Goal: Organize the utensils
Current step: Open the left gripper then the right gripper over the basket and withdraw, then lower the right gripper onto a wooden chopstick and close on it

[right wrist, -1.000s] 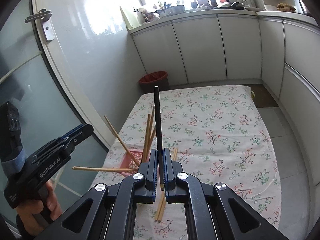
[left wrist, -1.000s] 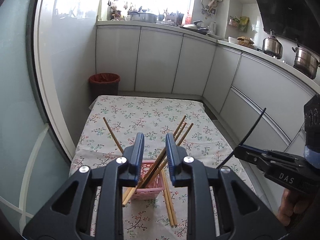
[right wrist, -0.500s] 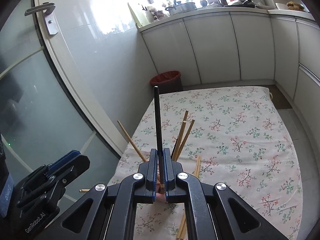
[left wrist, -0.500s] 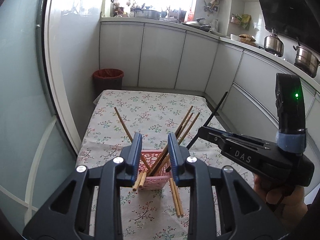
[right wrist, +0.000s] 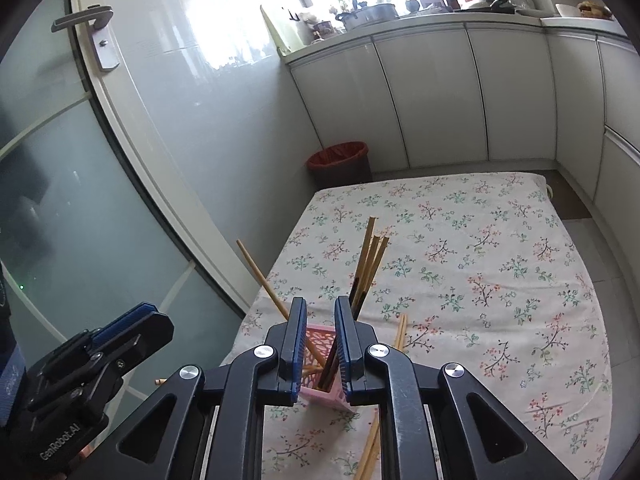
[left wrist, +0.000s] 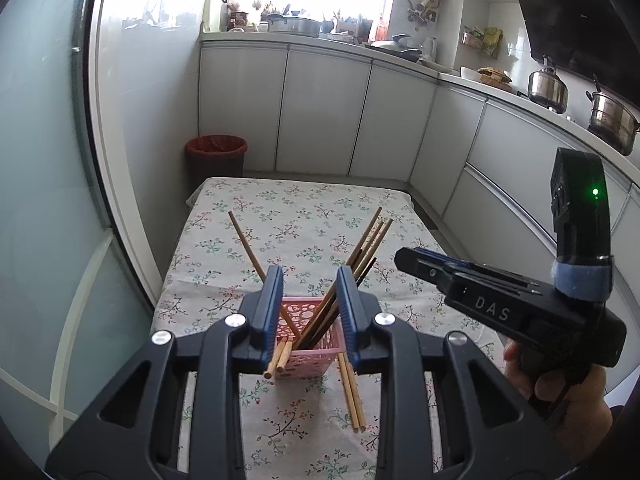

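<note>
Right gripper, directly above the pink basket, has just been opening with its jaws now parted around the dark chopstick standing inside; withdraw straight upward, while the left gripper pinches two wooden chopsticks.

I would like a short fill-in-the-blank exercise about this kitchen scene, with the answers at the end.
1. The chopsticks stand in a small basket of ____ colour.
2. The table wears a cloth with a ____ pattern.
3. The bin beyond the table has a ____ liner.
4. The right gripper holds ____.

Answers: pink; floral; red; nothing
</note>
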Demonstrator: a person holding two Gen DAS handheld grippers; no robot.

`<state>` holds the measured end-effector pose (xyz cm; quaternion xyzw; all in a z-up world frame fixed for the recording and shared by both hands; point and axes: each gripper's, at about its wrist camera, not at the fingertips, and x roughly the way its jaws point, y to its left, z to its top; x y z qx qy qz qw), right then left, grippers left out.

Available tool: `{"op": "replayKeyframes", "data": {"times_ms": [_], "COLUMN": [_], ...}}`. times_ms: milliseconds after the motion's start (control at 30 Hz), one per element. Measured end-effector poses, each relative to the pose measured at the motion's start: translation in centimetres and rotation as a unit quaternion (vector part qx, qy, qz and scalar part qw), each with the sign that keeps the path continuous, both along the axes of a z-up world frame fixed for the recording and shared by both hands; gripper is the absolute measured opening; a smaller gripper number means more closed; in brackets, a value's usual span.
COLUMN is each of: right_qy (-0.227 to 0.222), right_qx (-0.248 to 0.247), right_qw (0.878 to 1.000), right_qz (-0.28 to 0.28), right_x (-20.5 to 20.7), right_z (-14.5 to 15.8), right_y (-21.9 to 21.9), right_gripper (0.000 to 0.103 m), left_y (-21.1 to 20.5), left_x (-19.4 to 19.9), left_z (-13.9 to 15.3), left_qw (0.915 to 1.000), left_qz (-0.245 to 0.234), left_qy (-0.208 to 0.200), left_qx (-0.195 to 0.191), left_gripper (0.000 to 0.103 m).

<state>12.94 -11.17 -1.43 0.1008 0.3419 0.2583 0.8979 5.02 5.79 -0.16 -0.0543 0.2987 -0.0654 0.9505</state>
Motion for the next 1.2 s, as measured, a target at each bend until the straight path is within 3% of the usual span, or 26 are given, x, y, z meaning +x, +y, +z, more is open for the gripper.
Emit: {"op": "replayKeyframes", "data": {"times_ms": [167, 267, 333, 400, 567, 700, 967, 1033, 1100, 1200], "right_qy": [-0.007, -0.004, 0.000, 0.006, 0.029, 0.068, 0.179, 0.200, 0.222, 0.248], "right_qx": [0.001, 0.007, 0.012, 0.014, 0.006, -0.001, -0.019, -0.022, -0.019, -0.011], "right_qw": [1.000, 1.000, 1.000, 0.999, 0.999, 0.997, 0.983, 0.979, 0.975, 0.969], "right_qz": [-0.008, -0.015, -0.023, -0.029, -0.038, -0.047, -0.027, -0.015, -0.006, 0.001], "right_x": [-0.8, -1.2, -1.5, -1.7, -1.9, -1.0, 2.1, 2.9, 3.8, 5.3], "right_z": [0.9, 1.1, 1.1, 1.0, 0.2, -1.6, -8.3, -9.8, -11.3, -13.5], "right_y": [-2.0, -3.6, -4.7, -5.8, -7.8, -8.7, -7.2, -6.3, -5.2, -3.9], "right_gripper": [0.017, 0.025, 0.032, 0.036, 0.049, 0.052, 0.051, 0.045, 0.030, 0.021], "left_y": [-0.3, -0.8, -1.3, -1.9, -3.8, -4.2, -3.2, -3.0, -2.8, -2.5], "left_x": [-0.3, -0.5, -0.7, -0.9, -1.3, -1.8, -1.6, -1.2, -1.0, -0.4], "left_z": [0.2, 0.2, 0.2, 0.0, -1.1, -3.1, -7.4, -7.8, -8.1, -8.3], "left_qw": [1.0000, 0.9999, 0.9998, 0.9994, 0.9967, 0.9950, 0.9862, 0.9854, 0.9849, 0.9839], "left_qz": [-0.007, -0.012, -0.018, -0.031, -0.065, -0.060, -0.045, -0.042, -0.037, -0.035], "left_qy": [0.002, 0.003, 0.005, 0.015, 0.048, 0.079, 0.159, 0.165, 0.169, 0.175], "left_qx": [-0.003, 0.001, 0.003, 0.002, 0.009, 0.013, -0.006, -0.005, -0.002, -0.005], "left_gripper": [0.037, 0.039, 0.047, 0.064, 0.075, 0.081, 0.081, 0.081, 0.081, 0.081]}}
